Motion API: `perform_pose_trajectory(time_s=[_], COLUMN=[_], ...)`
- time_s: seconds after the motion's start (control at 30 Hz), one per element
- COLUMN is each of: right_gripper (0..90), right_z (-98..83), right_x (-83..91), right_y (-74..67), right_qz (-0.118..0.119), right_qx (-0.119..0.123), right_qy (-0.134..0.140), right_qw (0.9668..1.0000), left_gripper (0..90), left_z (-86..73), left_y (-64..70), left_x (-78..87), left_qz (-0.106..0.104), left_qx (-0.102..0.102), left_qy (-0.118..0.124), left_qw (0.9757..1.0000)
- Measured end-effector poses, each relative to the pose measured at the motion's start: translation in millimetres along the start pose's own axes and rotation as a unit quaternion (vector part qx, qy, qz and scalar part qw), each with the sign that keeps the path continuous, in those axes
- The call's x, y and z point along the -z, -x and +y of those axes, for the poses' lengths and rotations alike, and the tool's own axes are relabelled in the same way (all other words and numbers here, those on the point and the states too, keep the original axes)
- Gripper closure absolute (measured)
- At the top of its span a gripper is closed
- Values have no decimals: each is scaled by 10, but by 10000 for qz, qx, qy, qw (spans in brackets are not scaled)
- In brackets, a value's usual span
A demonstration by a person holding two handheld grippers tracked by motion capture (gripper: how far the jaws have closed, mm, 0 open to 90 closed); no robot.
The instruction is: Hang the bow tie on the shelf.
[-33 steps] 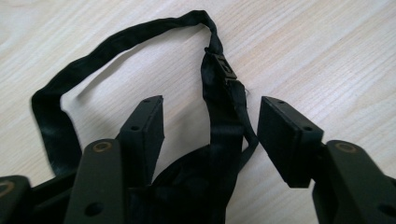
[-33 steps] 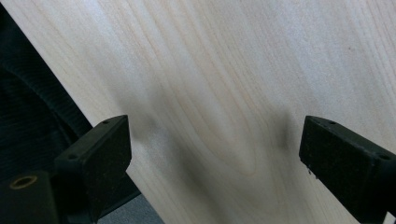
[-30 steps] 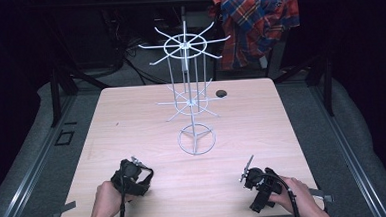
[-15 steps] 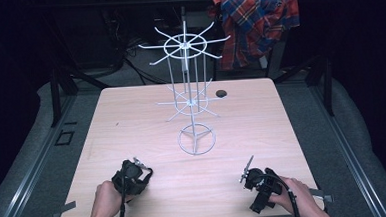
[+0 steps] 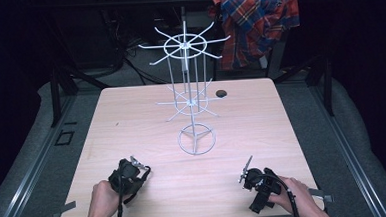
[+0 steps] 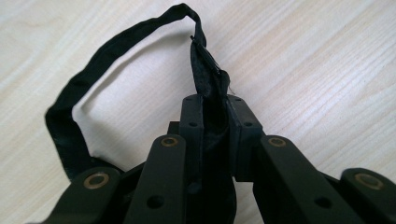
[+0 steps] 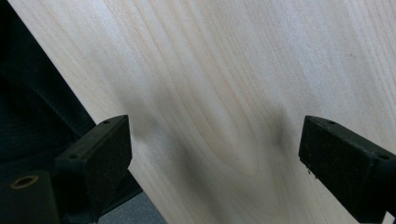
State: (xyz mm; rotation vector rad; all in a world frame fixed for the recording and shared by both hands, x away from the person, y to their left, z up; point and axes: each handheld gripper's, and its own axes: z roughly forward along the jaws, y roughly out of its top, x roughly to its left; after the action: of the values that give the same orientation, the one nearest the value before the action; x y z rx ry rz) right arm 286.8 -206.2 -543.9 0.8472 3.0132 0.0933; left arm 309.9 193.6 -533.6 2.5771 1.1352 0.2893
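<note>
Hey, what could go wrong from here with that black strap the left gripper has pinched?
The left gripper has just been closing on the black strap, and grips it at one end alone, so it may slip out when lifted. The rest lies as a loose loop on the table and could drag or snag. The wire rack looks light; hanging the strap on it one-handed might tip it, while the right gripper rests open.

Blk strap (image 6: pixel 70 100), plaid shirt (image 5: pixel 256 20)
</note>
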Motion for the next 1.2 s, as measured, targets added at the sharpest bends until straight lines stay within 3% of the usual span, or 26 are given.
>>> perform_pose_trajectory(time_s=[0.23, 0.37, 0.63, 0.73, 0.8, 0.83, 0.9, 1.07, 1.2], right_gripper=[91, 91, 91, 91, 91, 91, 91, 91, 91], right_z=[3, 7, 10, 16, 15, 15, 14, 5, 19], right_x=[-5, 1, -8, 5, -8, -8, -14, -6, -1], right_y=[0, -9, 6, -9, 3, 3, 26, 8, 18], right_qz=[10, 1, 2, -20, 5, 5, 6, 10, 11], right_qx=[12, 3, -11, 12, -9, -9, -22, -7, 35], right_qy=[-39, -9, -17, 10, 0, 0, -30, 17, -66], right_qw=[10000, 10000, 10000, 10000, 10000, 10000, 10000, 10000, 10000], left_gripper=[812, 819, 821, 823, 825, 826, 827, 827, 828], left_z=[-42, -86, -97, -106, -105, -105, -84, -82, -63], left_y=[-59, -125, -131, -118, -109, -109, -96, -58, -35], left_x=[134, 255, 296, 361, 426, 426, 470, 522, 588], left_qz=[168, 290, 356, 375, 397, 397, 483, 497, 438], left_qx=[152, 298, 308, 328, 383, 383, 379, 366, 366], left_qy=[312, 632, 763, 945, 1246, 1246, 1452, 1602, 1834], left_qw=[9993, 9971, 9960, 9943, 9907, 9907, 9875, 9851, 9814])
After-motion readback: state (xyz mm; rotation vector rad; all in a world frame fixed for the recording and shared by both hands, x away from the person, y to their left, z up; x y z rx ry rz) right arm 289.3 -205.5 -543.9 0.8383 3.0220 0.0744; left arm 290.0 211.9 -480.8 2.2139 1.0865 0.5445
